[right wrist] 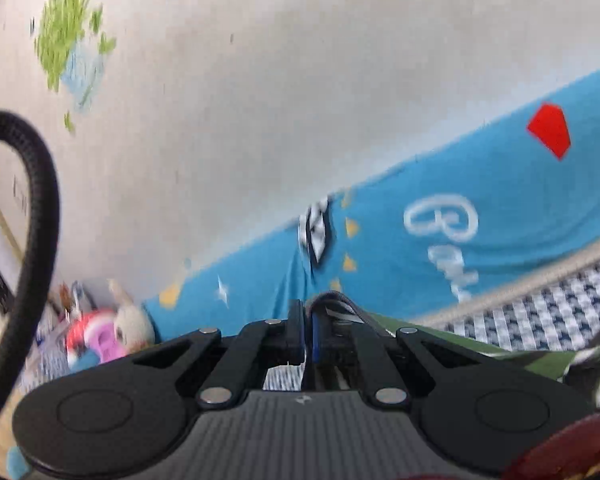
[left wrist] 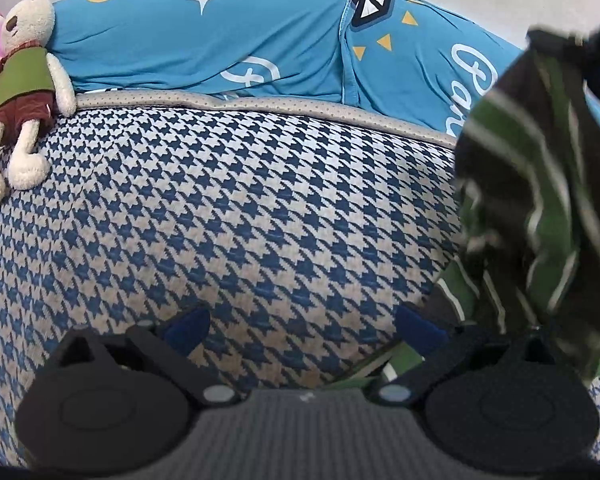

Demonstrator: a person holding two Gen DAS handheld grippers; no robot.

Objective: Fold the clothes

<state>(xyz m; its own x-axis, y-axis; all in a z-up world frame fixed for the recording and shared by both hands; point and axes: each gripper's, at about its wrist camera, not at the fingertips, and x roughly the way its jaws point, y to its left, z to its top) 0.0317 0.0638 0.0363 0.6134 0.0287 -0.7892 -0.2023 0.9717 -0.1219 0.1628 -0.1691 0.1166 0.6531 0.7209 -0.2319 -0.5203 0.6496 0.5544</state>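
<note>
1. Left gripper spread wide, nothing between the fingers, hovering low over the checked bedcover, probably ready to catch a free edge.
2. Right gripper pinched narrow on a fold of the green striped garment, lifted so it hangs clear to the right of the left fingers and drapes open.
3. Beyond the fingers: blue sheet along the wall.
4. Far left of the fingers: stuffed rabbit, clear of the work.

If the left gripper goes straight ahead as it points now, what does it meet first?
Probably the houndstooth bed cover: the open left gripper points at bare fabric, with the striped garment hanging off to its right.
</note>
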